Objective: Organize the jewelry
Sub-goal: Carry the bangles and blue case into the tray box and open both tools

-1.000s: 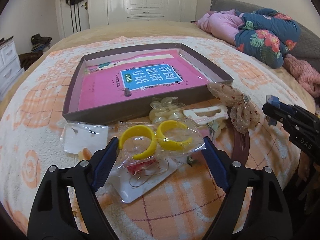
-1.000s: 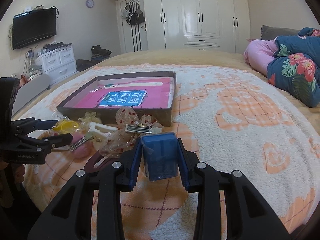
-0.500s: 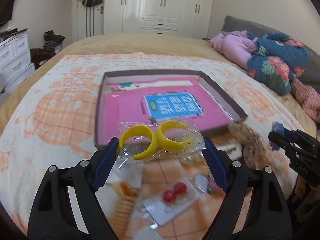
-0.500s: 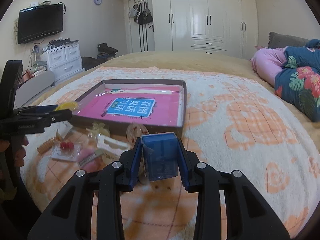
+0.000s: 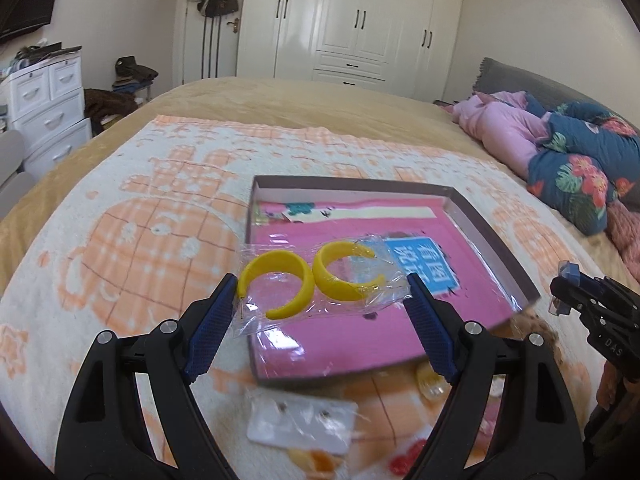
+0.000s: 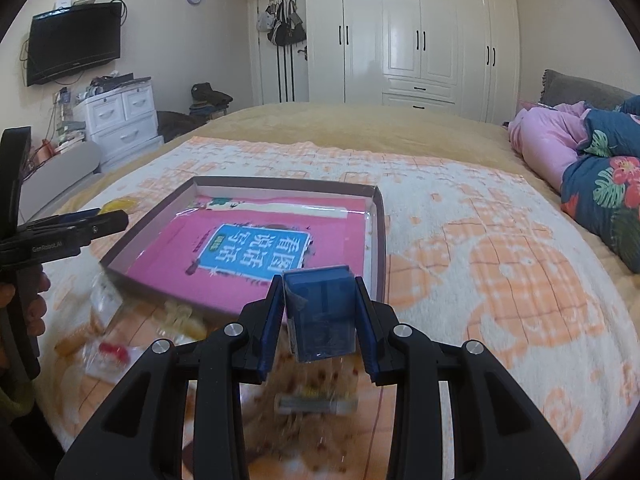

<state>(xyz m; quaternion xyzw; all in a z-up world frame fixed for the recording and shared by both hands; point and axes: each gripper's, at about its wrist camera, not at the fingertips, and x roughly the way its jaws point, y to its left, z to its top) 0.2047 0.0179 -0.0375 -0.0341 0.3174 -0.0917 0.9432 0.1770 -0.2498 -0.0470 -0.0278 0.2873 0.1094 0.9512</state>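
1. In the left wrist view, at about nine o'clock, the orange-and-cream blanket (image 5: 132, 240) lay bare. It served as the soft work surface spread over the bed.
2. At centre, the left gripper (image 5: 320, 304) stood wide, its blue pads pressed on the two ends of a clear packet of yellow hoop earrings (image 5: 316, 276). The wide stance suited the packet's length, and holding it by the ends kept it flat and clear of the bedding.
3. The packet hung above the near part of the shallow box (image 5: 492, 236), whose floor was a pink book cover. Judging by this, the box was the collecting place and the packet was being brought to it.
4. At six o'clock, a carded pair of studs (image 5: 300, 424) and other blurred trinkets lay on the blanket just outside the box, not yet sorted.
5. At three o'clock the right gripper (image 5: 564, 284) came in from the side. The right wrist view showed its jaws narrow, clamped on a small blue box (image 6: 322, 316) held upright over the box's near right corner, probably bound for the same place.
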